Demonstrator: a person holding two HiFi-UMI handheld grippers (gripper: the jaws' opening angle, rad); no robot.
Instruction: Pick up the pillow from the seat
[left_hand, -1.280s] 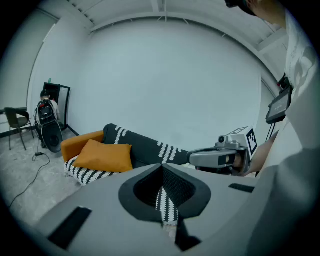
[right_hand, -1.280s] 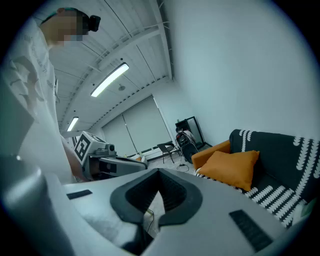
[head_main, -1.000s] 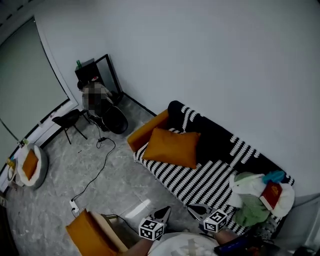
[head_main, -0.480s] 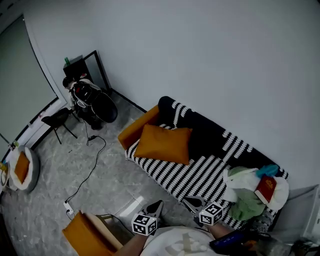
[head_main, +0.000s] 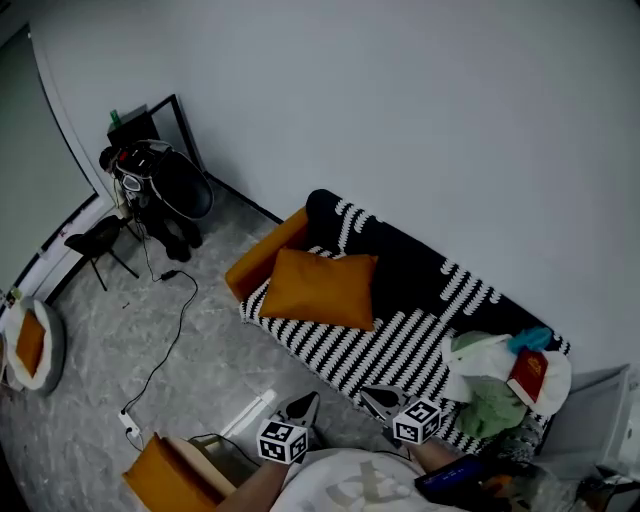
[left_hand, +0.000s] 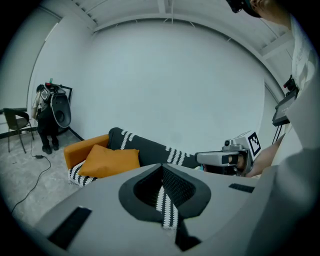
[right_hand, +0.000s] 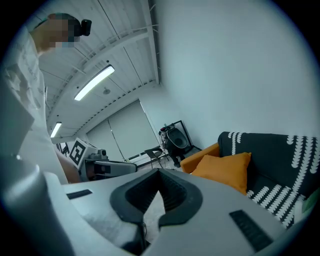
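Note:
An orange pillow (head_main: 318, 288) leans on the left end of a black-and-white striped sofa (head_main: 400, 345), next to the orange armrest (head_main: 262, 255). It also shows in the left gripper view as the pillow (left_hand: 110, 160) and in the right gripper view as the pillow (right_hand: 225, 170). Both grippers hover low in the head view, short of the sofa's front edge and well away from the pillow. My left gripper (head_main: 303, 405) is shut with nothing in it, and so is my right gripper (head_main: 378, 398). Each gripper view shows its own jaws closed together.
A heap of clothes with a red book (head_main: 500, 385) fills the sofa's right end. An orange seat (head_main: 170, 478) stands at the lower left, and a cable (head_main: 165, 350) trails over the floor. A black chair (head_main: 95, 240) and black gear (head_main: 160, 185) stand in the far corner. A pet bed (head_main: 30, 345) lies far left.
In the head view the sofa, pillow and corner gear have slid left as the view moved. Both grippers stay shut near the bottom edge, shifted slightly left.

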